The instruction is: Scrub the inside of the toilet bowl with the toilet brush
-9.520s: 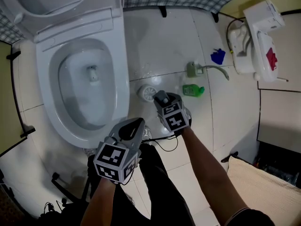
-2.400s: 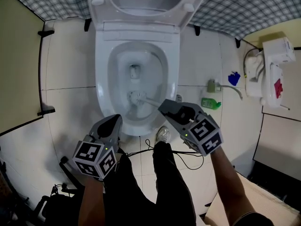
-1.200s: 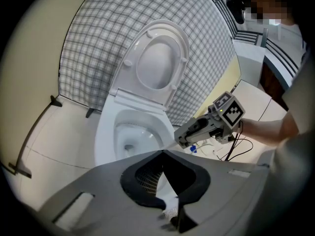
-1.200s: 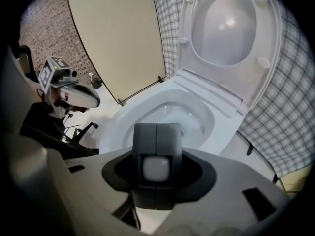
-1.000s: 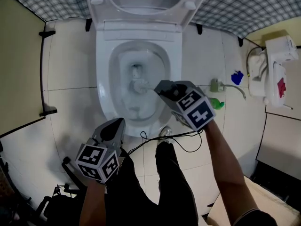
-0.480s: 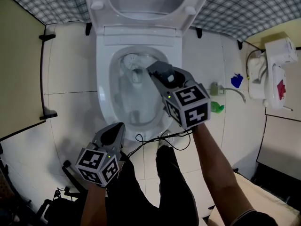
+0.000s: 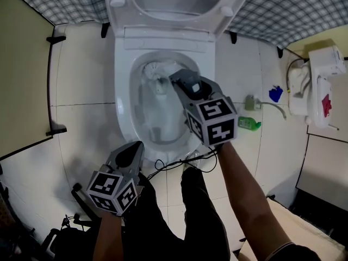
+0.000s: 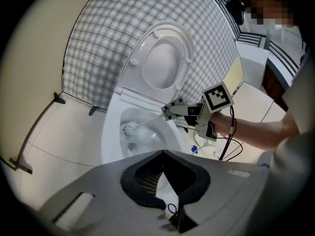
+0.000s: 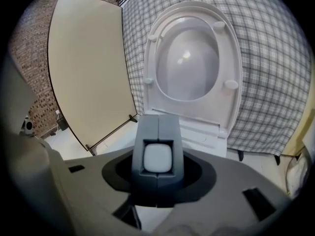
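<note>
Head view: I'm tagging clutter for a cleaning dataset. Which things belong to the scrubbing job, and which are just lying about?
In the job:
toilet bowl
toilet brush
right gripper, gripping the brush

Lying about:
green bottle
blue item
white unit by the wall

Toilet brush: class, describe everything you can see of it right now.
The toilet brush is white and looks plastic: a round bristled head on a slim straight handle. It slants down into the toilet bowl, head against the inner wall at the back left. The right hand-held gripper is shut on the handle's upper end, whose rounded white tip shows between the jaws.
</note>
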The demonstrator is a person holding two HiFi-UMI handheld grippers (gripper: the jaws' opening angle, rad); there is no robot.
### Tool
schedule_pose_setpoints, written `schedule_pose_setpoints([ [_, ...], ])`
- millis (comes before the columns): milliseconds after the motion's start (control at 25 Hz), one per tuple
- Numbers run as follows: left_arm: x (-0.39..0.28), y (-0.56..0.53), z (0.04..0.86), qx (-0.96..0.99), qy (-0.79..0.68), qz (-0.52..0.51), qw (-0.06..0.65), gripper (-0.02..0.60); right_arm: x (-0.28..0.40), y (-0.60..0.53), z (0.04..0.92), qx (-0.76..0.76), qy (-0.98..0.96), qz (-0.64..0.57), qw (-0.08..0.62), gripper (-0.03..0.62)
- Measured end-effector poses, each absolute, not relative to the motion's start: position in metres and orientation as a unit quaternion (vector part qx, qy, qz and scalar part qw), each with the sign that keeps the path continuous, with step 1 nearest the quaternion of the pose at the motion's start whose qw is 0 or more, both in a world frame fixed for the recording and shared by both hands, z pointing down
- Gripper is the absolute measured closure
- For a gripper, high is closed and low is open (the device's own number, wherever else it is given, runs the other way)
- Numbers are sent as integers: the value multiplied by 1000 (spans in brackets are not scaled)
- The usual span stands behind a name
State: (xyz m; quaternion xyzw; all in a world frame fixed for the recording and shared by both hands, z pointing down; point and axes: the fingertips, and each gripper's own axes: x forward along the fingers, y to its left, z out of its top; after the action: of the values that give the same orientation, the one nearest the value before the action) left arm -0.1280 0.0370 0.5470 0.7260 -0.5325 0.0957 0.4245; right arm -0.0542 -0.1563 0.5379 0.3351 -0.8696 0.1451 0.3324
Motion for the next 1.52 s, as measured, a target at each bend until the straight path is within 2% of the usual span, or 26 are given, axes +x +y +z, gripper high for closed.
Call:
schedule_pose_setpoints([
  [280,-125,40,550,727,-530,98,426,574,-46,-150,553,336,-865,151,339,402],
  [600,-122,41,548,728,-529,98,425,574,-35,-167,519,369,-864,113,323,402],
  [1080,-126,42,552,726,-529,101,428,574,-32,-152,561,352,-848,135,372,402],
  [1520,-125,36,550,728,-527,99,427,574,0,-171,513,417,-830,99,358,401],
])
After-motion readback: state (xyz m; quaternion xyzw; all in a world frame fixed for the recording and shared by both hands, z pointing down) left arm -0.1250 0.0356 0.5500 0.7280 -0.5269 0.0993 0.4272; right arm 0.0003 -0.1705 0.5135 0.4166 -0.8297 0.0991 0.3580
